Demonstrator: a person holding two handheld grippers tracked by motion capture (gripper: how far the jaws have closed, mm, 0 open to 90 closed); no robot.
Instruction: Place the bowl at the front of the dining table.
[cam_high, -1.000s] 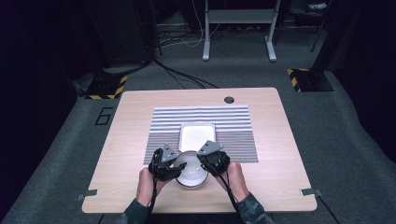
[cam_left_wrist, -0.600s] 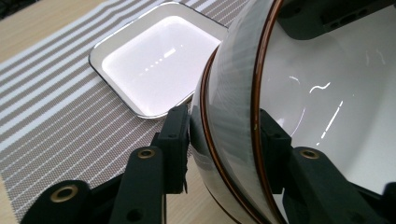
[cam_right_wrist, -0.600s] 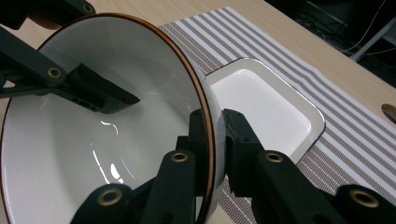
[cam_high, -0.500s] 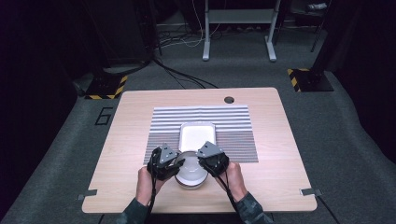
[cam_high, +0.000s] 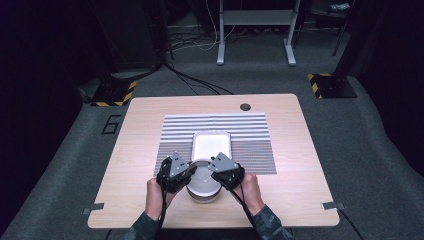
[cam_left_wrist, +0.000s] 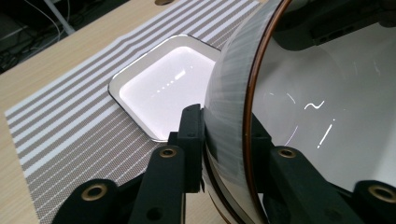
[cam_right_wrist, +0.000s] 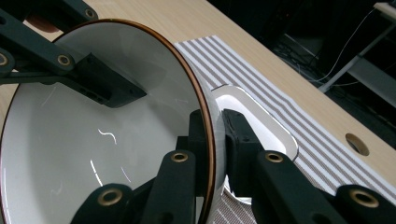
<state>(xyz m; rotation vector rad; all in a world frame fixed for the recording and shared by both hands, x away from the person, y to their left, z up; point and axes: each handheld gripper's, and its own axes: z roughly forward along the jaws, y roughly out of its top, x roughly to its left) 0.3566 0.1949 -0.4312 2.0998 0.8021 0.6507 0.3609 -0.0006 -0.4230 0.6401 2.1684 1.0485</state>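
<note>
Dark grey carpet surrounded the pale wooden table (cam_high: 150, 150), where a grey-and-white striped placemat (cam_high: 250, 130) held a white square dish with rounded corners (cam_high: 212, 145). My left gripper (cam_left_wrist: 223, 140) had just been closing on the rim of the round white bowl with a brown edge (cam_high: 202, 187), clamping the wall between its jaws. My right gripper (cam_right_wrist: 215, 135) pinched the opposite rim, so the bowl stayed balanced near the table's front edge, mouth up, just before the dish.

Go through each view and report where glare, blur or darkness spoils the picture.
High view: room beyond the pale wooden table is dark. Left gripper view: white square tray is washed out by glare; the near wall of the white brown-rimmed bowl is blurred. Right gripper view: reflection streaks inside the bowl, background dim.
</note>
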